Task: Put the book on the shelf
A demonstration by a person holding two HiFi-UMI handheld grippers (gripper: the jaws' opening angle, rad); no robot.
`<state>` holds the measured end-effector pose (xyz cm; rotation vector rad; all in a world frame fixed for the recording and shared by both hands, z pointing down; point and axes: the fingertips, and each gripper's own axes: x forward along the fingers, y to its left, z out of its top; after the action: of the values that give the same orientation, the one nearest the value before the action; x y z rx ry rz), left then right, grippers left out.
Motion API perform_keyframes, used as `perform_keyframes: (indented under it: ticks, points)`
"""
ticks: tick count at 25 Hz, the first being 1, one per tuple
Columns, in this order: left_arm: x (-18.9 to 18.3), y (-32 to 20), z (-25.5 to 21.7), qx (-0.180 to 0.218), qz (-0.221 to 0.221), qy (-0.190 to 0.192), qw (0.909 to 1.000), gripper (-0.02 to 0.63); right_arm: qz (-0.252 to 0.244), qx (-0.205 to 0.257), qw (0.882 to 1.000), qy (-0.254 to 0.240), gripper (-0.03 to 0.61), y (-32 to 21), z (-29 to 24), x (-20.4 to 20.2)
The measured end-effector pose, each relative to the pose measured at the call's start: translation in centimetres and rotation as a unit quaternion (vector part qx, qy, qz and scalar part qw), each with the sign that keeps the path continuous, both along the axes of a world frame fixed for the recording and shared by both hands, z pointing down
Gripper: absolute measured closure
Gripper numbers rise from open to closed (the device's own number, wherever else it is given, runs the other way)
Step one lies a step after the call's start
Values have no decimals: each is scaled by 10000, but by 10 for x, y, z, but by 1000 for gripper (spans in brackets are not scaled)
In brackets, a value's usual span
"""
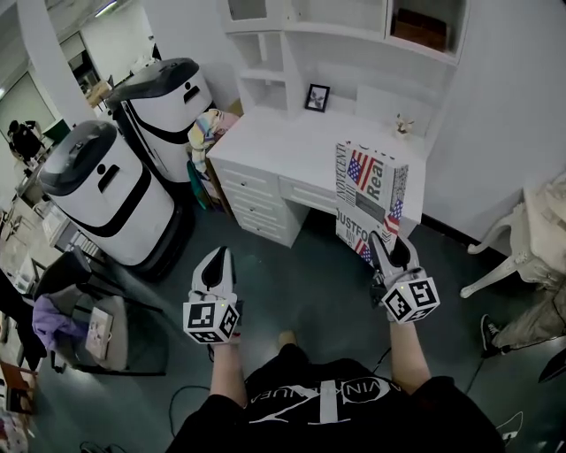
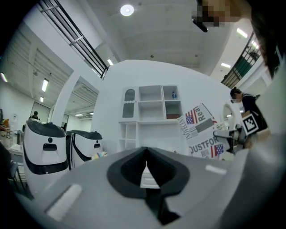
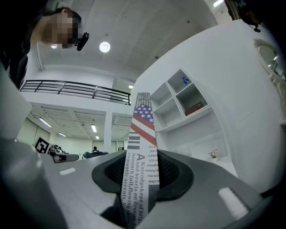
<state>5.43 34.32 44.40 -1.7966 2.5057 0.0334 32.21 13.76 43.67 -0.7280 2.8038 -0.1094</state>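
A book [image 1: 370,190] with a newspaper-print cover and American flags stands upright in front of the white desk [image 1: 292,142]. My right gripper [image 1: 389,252] is shut on its lower edge. In the right gripper view the book's spine [image 3: 140,147] rises between the jaws of the right gripper [image 3: 142,172]. The white shelf unit [image 1: 292,53] with open compartments stands on the desk, ahead of both grippers; the shelf unit [image 3: 183,103] also shows beyond the book. My left gripper [image 1: 217,264] hovers over the floor to the left, its jaws together on nothing. In its own view the left gripper [image 2: 145,154] faces the shelf unit [image 2: 152,105], with the book [image 2: 203,129] at the right.
Two white and black rounded machines [image 1: 97,190] [image 1: 168,102] stand left of the desk. A small picture frame [image 1: 317,97] sits on the desk top. A brown box [image 1: 420,26] lies in an upper compartment. A white chair [image 1: 522,239] is at the right.
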Motion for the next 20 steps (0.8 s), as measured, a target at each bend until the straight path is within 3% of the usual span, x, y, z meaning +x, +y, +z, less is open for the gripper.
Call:
perform_keyframes:
  ticks: [14, 20]
  points:
    - [-135, -97, -9, -63, 485, -18, 9988, 614, 409, -208, 9981, -422, 420, -80, -19, -122]
    - [-176, -120, -2, -129, 649, -74, 9978, 614, 411, -418, 9952, -787, 420, -98, -18, -161]
